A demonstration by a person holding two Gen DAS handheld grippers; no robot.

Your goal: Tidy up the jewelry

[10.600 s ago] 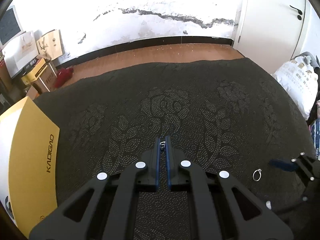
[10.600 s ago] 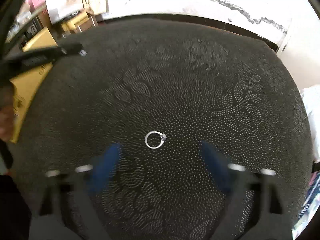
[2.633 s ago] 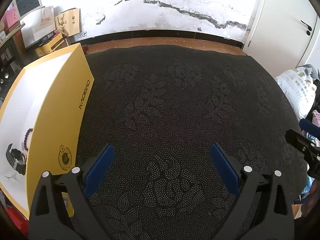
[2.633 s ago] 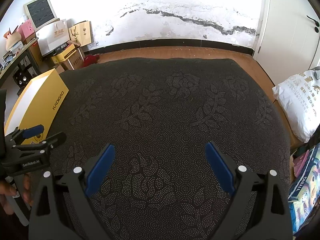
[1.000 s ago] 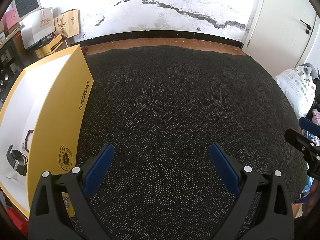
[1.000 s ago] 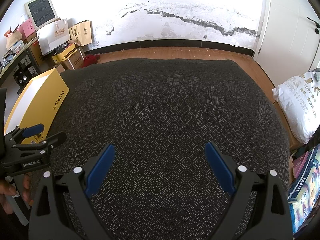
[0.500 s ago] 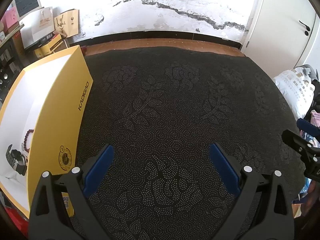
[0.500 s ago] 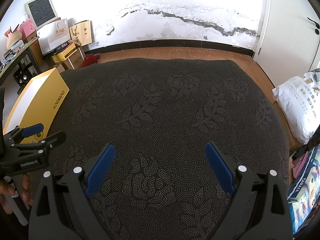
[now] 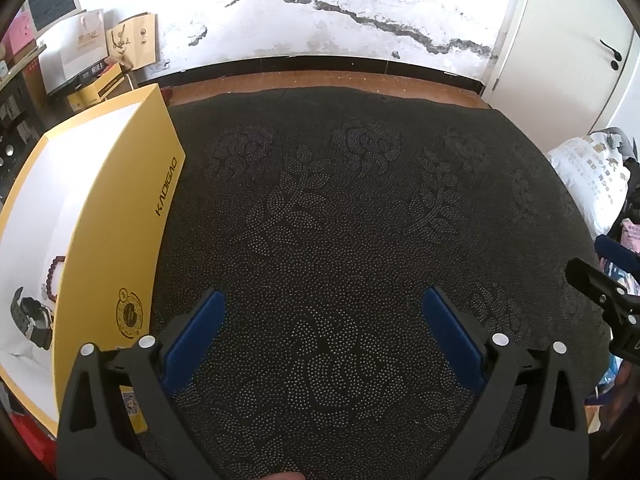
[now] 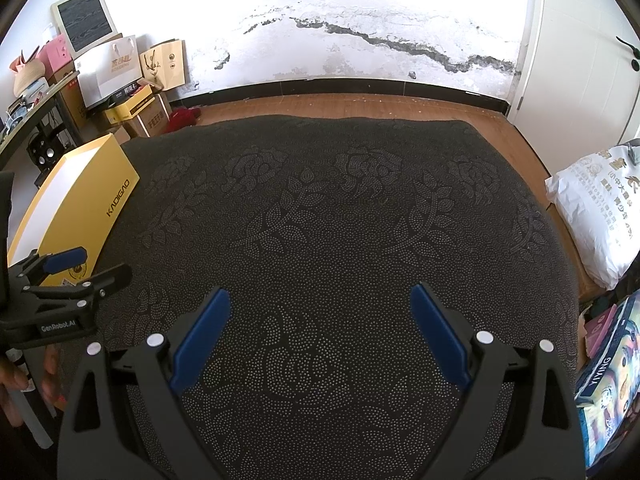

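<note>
A yellow box (image 9: 120, 216) with a white inside stands open at the left edge of the dark patterned cloth (image 9: 360, 200). Inside it lie a dark bead bracelet (image 9: 54, 270) and a black watch (image 9: 30, 318). My left gripper (image 9: 322, 314) is open and empty, low over the near part of the cloth, just right of the box. My right gripper (image 10: 320, 308) is open and empty over the near middle of the cloth. The box also shows in the right wrist view (image 10: 80, 208), with the left gripper (image 10: 86, 266) in front of it. No jewelry shows on the cloth.
A white sack (image 10: 596, 208) lies off the cloth's right edge, with a colourful box (image 10: 608, 376) nearer. Cardboard boxes and paper bags (image 10: 132, 80) stand by the far left wall. A wooden floor strip (image 9: 320, 80) and a white door (image 9: 568, 40) lie beyond.
Nothing has visibly changed in the last second. About ten seconds ago my left gripper was shut on a ring and another ring lay on the cloth; now both grippers are open and empty.
</note>
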